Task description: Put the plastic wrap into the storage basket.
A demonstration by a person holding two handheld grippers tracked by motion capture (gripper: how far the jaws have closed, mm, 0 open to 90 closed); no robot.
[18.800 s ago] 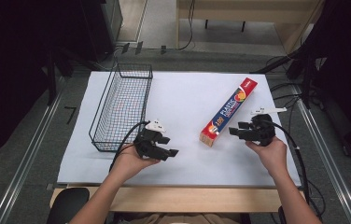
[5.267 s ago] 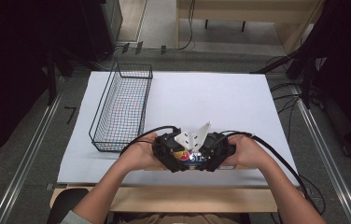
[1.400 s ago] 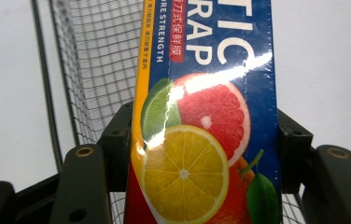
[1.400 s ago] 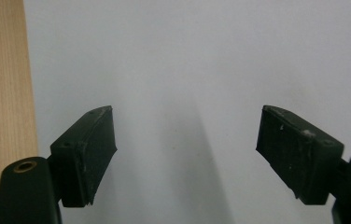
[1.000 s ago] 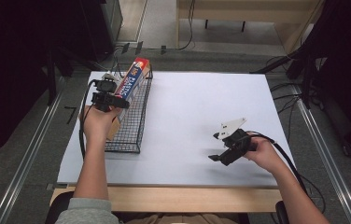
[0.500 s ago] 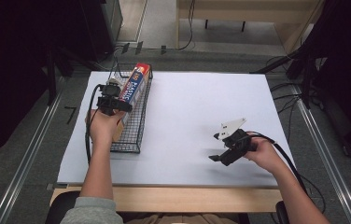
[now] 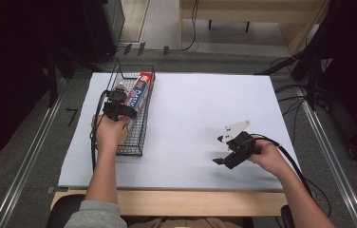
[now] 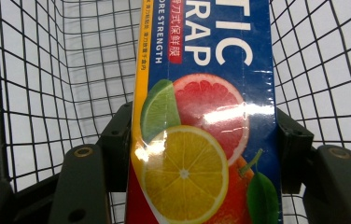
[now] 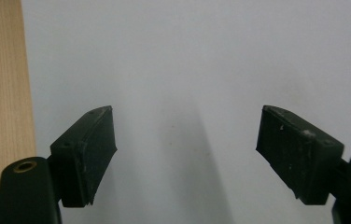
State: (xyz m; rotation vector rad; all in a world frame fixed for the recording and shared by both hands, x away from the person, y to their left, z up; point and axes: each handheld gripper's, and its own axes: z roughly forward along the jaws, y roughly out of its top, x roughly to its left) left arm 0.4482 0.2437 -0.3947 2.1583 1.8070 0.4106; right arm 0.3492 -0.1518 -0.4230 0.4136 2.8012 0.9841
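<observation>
Pale worktop under a white sheet, dark room beyond, wooden front edge near the person. Wire basket at the left of the sheet, long side running away from the person. Inside it, a box of plastic wrap, blue with red ends and citrus fruit printed on it, slanting up toward the basket's far end and poking above the rim. Left hand-held gripper over the basket, clamped on the near part of the box; seen close in the left gripper view, black pads pressed against both long sides of the box, jaws having just eased a little, mesh all around. Right hand-held gripper well apart at the right, low over the bare sheet, jaws spread wide with nothing between them.
</observation>
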